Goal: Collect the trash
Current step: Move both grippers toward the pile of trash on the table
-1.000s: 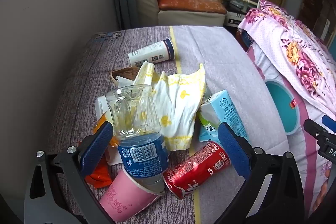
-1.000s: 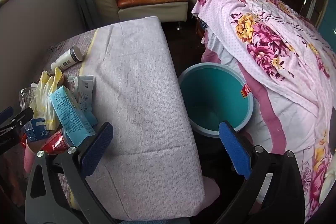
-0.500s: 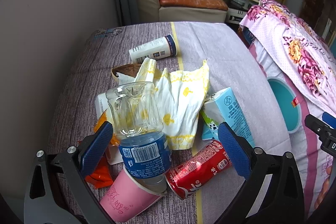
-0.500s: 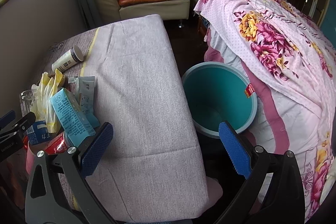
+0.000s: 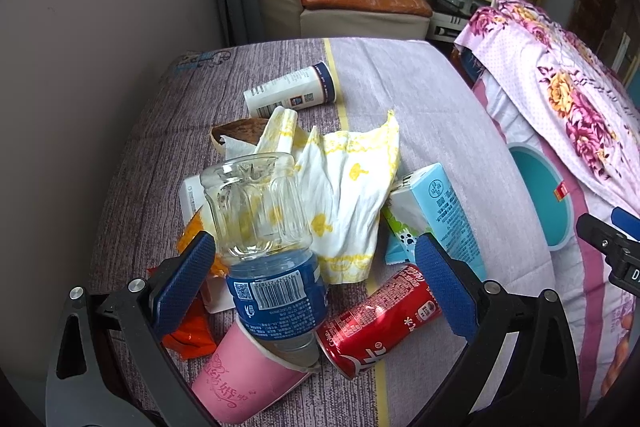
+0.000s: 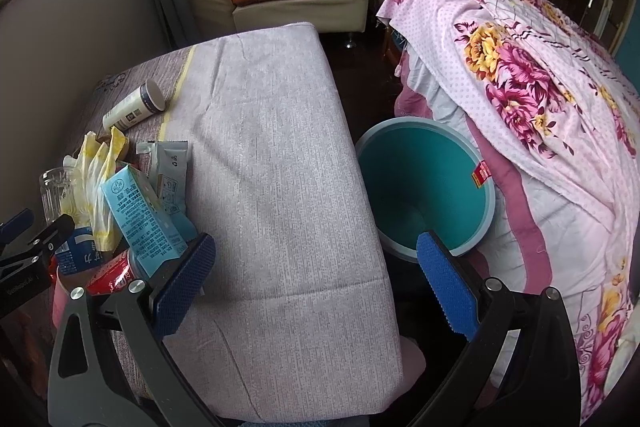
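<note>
The left gripper (image 5: 316, 277) is being held wide open around the bottle (image 5: 268, 251) – nothing clamped – while the right gripper (image 6: 316, 277), likewise spread, is being held by the bin (image 6: 424, 187).

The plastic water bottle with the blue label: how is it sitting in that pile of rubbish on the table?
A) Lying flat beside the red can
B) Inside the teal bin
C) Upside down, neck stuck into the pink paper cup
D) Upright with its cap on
C. The plastic water bottle is tipped with its clear base up and its neck end inside the mouth of the pink paper cup, next to the red can.
</note>
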Action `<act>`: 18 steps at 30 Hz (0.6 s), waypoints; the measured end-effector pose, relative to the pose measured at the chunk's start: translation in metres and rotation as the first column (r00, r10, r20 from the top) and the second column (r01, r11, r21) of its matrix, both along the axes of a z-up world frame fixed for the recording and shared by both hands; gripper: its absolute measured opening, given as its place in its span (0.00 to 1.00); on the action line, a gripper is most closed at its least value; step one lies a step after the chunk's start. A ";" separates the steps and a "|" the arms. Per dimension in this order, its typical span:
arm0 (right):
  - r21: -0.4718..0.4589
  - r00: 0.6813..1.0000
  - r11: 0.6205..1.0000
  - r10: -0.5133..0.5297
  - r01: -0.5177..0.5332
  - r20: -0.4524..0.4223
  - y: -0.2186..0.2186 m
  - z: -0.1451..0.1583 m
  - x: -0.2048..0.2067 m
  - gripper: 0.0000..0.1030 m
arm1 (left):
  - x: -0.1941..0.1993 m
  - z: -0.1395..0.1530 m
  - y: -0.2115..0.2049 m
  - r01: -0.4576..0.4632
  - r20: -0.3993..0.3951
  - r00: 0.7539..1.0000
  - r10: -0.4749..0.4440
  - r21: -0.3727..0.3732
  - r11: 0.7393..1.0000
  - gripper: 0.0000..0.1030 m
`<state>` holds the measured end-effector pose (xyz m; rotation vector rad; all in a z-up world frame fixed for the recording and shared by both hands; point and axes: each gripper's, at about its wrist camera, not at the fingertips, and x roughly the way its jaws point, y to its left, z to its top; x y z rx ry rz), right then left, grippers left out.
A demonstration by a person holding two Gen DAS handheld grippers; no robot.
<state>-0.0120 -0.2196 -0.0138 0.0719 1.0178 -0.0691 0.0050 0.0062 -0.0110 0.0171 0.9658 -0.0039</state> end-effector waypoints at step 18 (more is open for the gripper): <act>0.013 0.998 0.998 0.058 -0.058 -0.019 0.026 0.005 0.003 0.94 | 0.001 0.000 0.019 -0.010 -0.018 1.000 0.009 -0.038 0.999 0.97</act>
